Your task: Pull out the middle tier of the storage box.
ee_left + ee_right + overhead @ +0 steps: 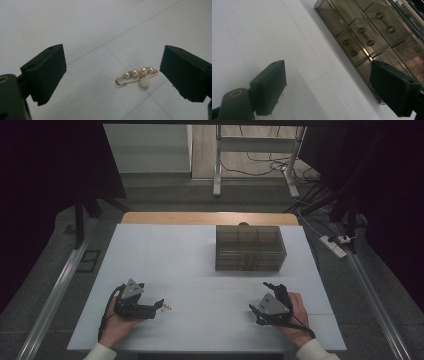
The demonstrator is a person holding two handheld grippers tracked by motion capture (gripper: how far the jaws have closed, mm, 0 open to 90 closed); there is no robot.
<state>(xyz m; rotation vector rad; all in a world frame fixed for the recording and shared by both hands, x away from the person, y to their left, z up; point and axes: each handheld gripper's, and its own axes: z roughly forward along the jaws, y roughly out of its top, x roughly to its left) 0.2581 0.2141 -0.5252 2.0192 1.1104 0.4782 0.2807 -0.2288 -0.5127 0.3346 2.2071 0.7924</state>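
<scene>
A small gold pin set with pearls and a beaded ball (137, 76) lies flat on the white table; in the high view the pin (168, 307) is a tiny glint just right of my left gripper (159, 305). That left gripper (112, 75) is open, its jaws standing wide on either side of the pin without touching it. My right gripper (256, 312) rests at the front right of the table. It is open (327, 87) with nothing between its jaws, and it faces a smoky clear drawer box (372, 37).
The drawer box (250, 248) with several compartments stands at the back centre-right of the white table (165, 255). A wooden table edge (150, 218) runs behind it. Beyond are metal desk legs (217, 170), cables and a power strip (333, 245) on the floor.
</scene>
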